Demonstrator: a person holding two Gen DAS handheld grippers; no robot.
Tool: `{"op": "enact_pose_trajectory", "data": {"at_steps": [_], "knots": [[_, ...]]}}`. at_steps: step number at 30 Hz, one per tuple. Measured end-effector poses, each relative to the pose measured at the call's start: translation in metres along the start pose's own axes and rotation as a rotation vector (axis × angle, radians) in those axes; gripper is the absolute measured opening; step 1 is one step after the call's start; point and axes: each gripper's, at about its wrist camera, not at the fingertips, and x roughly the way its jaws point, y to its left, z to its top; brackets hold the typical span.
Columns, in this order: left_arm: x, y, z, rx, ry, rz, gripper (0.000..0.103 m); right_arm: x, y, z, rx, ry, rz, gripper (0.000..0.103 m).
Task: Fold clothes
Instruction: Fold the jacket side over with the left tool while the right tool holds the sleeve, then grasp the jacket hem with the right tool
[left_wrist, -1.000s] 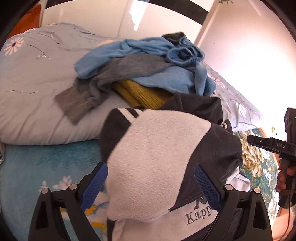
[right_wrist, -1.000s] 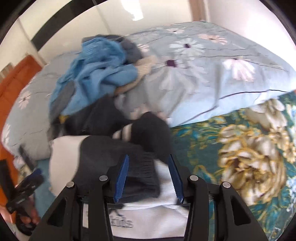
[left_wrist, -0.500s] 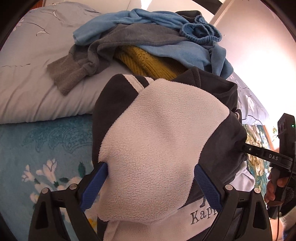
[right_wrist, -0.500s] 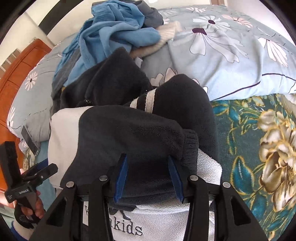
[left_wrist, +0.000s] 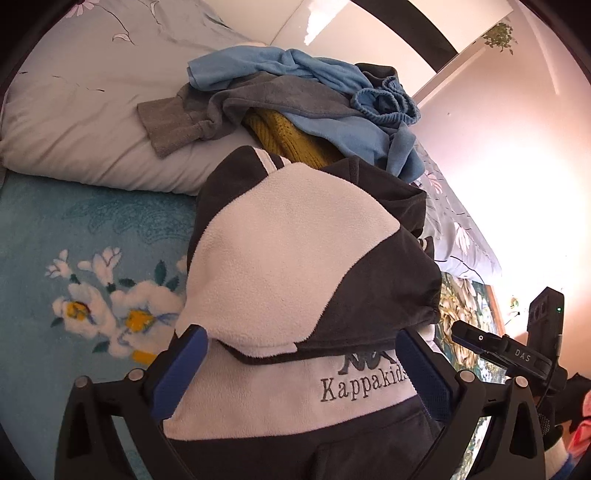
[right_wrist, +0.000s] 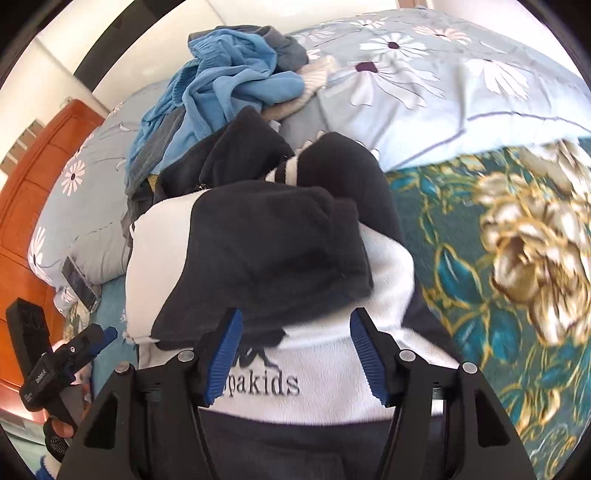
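Fleece jacket (left_wrist: 295, 258), black and white, folded into bundle on floral bed blanket (left_wrist: 74, 240), just in front of unfolded clothes pile (left_wrist: 295, 99). Left gripper (left_wrist: 299, 369) jaws opening, spread wide either side of bundle, pads clear. Right gripper (right_wrist: 295, 354) jaws opening, fleece between, not pinched. Risk: pad snagging fleece on withdrawal, springing fold open. Embroidery reads "Kappakids"; other gripper marked "DAS".
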Motion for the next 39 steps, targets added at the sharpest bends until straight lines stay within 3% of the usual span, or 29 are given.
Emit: {"op": "enact_pose_trajectory", "data": {"at_steps": [1, 3, 5, 8, 13, 16, 19, 23, 27, 30, 39], "knots": [[-0.005, -0.003, -0.002, 0.008, -0.005, 0.000, 0.103, -0.005, -0.002, -0.004, -0.003, -0.007, -0.003, 0.066], [-0.016, -0.013, -0.004, 0.035, -0.033, 0.010, 0.103, -0.008, -0.001, -0.008, -0.016, -0.018, -0.003, 0.084], [-0.027, -0.021, -0.008, 0.058, -0.064, 0.015, 0.103, -0.019, -0.002, -0.015, -0.031, -0.029, -0.002, 0.091], [-0.043, -0.034, -0.014, 0.092, -0.110, 0.027, 0.103, -0.032, -0.001, -0.023, -0.053, -0.045, -0.013, 0.097], [-0.064, -0.048, -0.030, 0.142, -0.174, 0.078, 0.103, -0.050, 0.001, -0.039, -0.117, -0.165, -0.045, 0.100], [-0.070, -0.051, -0.039, 0.143, -0.169, 0.088, 0.103, -0.050, -0.003, -0.051, -0.129, -0.142, -0.066, 0.103], [-0.076, -0.052, -0.054, 0.172, -0.188, 0.100, 0.103, -0.048, -0.008, -0.068, -0.162, -0.112, -0.144, 0.103], [-0.076, -0.036, -0.075, 0.154, -0.142, 0.125, 0.103, -0.043, -0.035, -0.093, -0.119, -0.038, -0.150, 0.103], [-0.060, -0.007, -0.097, 0.126, 0.023, 0.175, 0.103, -0.040, -0.071, -0.123, -0.037, 0.056, -0.138, 0.103], [-0.052, 0.011, -0.112, 0.111, 0.104, 0.224, 0.103, -0.039, -0.092, -0.142, 0.014, 0.094, -0.133, 0.103], [-0.036, 0.048, -0.135, -0.032, 0.254, 0.239, 0.102, -0.041, -0.129, -0.170, 0.190, 0.107, -0.038, 0.103]]}}
